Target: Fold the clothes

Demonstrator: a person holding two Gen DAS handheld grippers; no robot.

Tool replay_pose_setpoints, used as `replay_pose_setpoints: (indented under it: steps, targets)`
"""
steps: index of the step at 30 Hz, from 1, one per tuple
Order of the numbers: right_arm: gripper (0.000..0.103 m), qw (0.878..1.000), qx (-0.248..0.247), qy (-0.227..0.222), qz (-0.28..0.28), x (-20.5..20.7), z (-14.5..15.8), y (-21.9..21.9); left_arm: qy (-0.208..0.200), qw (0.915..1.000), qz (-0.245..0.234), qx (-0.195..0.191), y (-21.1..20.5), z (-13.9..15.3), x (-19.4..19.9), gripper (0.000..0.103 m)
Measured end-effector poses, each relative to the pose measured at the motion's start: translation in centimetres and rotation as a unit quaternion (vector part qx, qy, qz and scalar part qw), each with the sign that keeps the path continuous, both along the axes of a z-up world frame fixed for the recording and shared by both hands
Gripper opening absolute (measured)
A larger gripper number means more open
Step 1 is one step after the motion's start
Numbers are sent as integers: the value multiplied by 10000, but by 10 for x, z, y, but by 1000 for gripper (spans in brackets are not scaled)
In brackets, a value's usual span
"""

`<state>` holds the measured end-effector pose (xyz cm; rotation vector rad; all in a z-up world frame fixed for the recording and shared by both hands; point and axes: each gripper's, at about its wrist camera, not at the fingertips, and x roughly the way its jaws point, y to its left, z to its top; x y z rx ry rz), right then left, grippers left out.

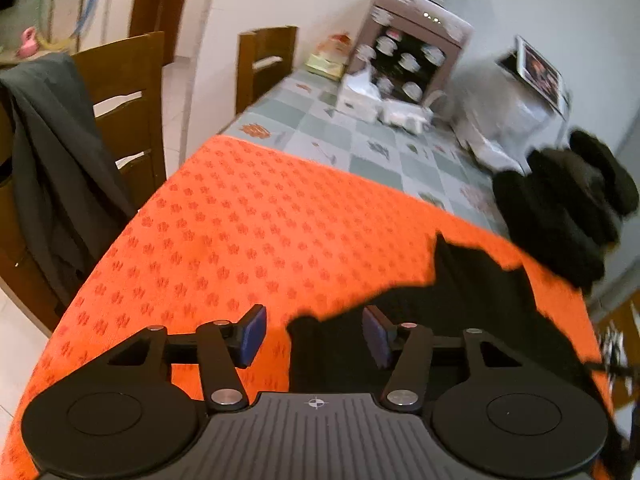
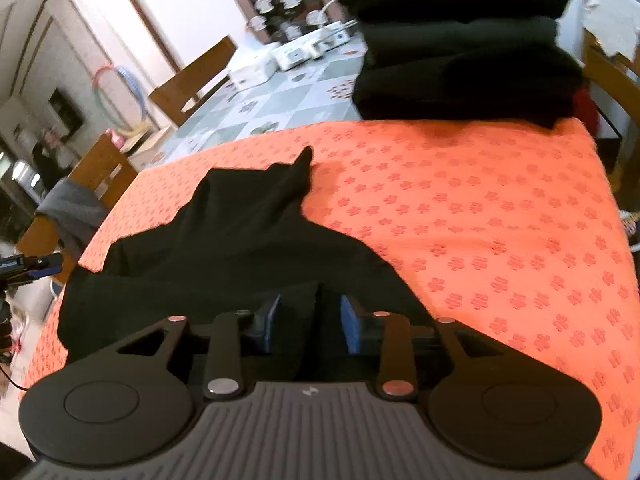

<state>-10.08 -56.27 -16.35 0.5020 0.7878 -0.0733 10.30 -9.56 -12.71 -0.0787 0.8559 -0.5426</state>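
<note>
A black garment (image 2: 240, 240) lies crumpled on the orange patterned cloth (image 2: 480, 208), one pointed corner reaching toward the far side. My right gripper (image 2: 312, 322) hovers over its near edge. Its blue pads stand apart, a raised fold of the garment sits between them, and I see no squeeze. In the left wrist view the same garment (image 1: 460, 300) lies to the right. My left gripper (image 1: 316, 336) is open over its left edge, with only the right pad above black fabric. A blue-padded finger (image 2: 40, 268) of the left gripper pokes in at the right view's left edge.
A stack of folded dark clothes (image 2: 460, 60) sits at the orange cloth's far right corner, also the dark pile (image 1: 560, 208). Beyond, the checked tablecloth (image 1: 360, 136) carries white boxes (image 1: 400, 112) and a cup box (image 1: 408, 56). Wooden chairs (image 1: 124, 92) line the left side, one draped with a grey garment (image 1: 48, 152).
</note>
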Motion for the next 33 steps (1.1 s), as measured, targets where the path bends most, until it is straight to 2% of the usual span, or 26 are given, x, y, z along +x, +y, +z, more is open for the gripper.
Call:
replay_pose_setpoints:
  steps: [2,5,7,15,19,23,26,28,29,30,32,33]
  targets:
    - [43,9999,-24,76,117,7,-4,3,27,9999,-100,65,2,-2,-13,60]
    - [42,9993,-63,157,335,20,-12,9,80,9995,-198,226,7,-9,-31,62]
    - [10,9987,-93,219,459,27,-15,14,100,9989,-258,377,9,-15,-42,62]
    - [8,9990,-259,-339,-149,7,30,5,22,9942,-504,953,-3,-34,-73,62]
    - [8,9982,-201,-191,-530,-10,31,-14,-182,9906,-669,1177,-23,-40,-79,62]
    - [8,9973,-248,-83,-687,-25,29,-20,-512,9825,-807,1600,-45,-48,-79,61]
    - [8,9957,-185,-191,-889,-31,34,-24,-673,9797,-746,1734,-51,-52,-75,63]
    - [8,9943,-143,-262,-1023,-35,37,-27,-789,9782,-678,1800,-55,-53,-72,59]
    - [8,9936,-118,-302,-1086,-37,39,-28,-843,9774,-623,1834,-56,-52,-72,45]
    - [8,9929,-88,-354,-1135,-39,41,-30,-895,9766,-566,1869,-57,-51,-72,37]
    - [8,9914,-105,-410,-1238,-41,47,-32,-913,9792,-405,1767,-51,-48,-74,28]
    - [8,9912,-97,-391,-1257,-41,49,-33,-920,9804,-324,1712,-48,-46,-75,27]
